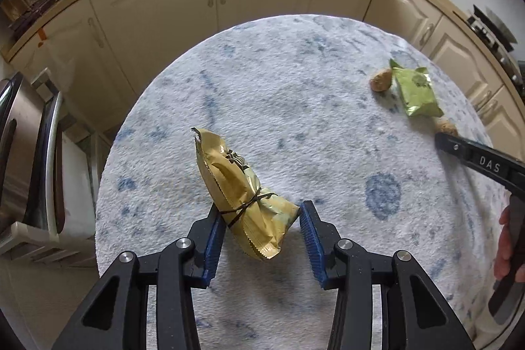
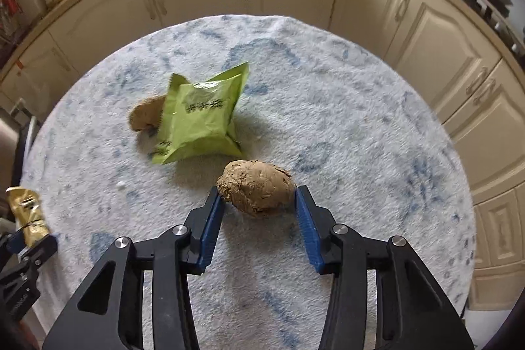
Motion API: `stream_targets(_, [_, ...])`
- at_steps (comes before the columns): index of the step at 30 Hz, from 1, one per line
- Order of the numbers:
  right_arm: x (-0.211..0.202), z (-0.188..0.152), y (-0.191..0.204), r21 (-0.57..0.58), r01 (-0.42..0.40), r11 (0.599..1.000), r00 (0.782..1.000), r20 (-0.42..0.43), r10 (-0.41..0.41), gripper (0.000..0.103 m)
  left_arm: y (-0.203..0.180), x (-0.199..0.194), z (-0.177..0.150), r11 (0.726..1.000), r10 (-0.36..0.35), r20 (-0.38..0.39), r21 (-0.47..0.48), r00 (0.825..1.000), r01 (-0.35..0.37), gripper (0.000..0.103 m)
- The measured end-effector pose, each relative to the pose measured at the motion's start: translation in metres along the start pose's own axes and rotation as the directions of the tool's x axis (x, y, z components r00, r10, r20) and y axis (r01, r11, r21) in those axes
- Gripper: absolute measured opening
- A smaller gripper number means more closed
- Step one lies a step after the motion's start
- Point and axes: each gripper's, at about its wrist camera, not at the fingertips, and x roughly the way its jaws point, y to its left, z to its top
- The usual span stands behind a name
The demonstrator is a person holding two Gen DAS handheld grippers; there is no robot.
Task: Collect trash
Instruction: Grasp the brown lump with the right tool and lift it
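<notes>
Both tools angle steeply down: left tool [image 1: 262, 218] grips gold wrapper [image 1: 242, 189].

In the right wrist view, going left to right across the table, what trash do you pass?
Gold wrapper in the left gripper → brown lump → green packet → brown wad between the right gripper pads.
</notes>
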Motion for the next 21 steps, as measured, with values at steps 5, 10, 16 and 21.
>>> stream_targets(5, [-0.023, -0.019, -0.002, 0.008, 0.017, 1.0, 0.999, 0.028, -0.018, 0.044, -0.016, -0.014, -0.003, 0.999, -0.033, 0.022, 0.044, 0.999, 0.032, 0.04])
stream_targets(10, [-0.057, -0.043, -0.008, 0.018, 0.028, 0.999, 0.998, 0.059, -0.029, 0.044, -0.035, -0.036, -0.016, 0.994, -0.067, 0.046, 0.093, 0.997, 0.063, 0.04])
stream_targets(16, [-0.1, -0.075, -0.024, 0.051, 0.057, 0.997, 0.993, 0.097, -0.062, 0.044, -0.06, -0.064, -0.036, 0.983, -0.111, 0.066, 0.156, 0.992, 0.1, 0.04])
stream_targets(21, [-0.128, -0.106, -0.037, 0.08, 0.081, 0.993, 0.989, 0.116, -0.09, 0.044, -0.083, -0.084, -0.054, 0.968, -0.154, 0.072, 0.213, 0.985, 0.136, 0.04])
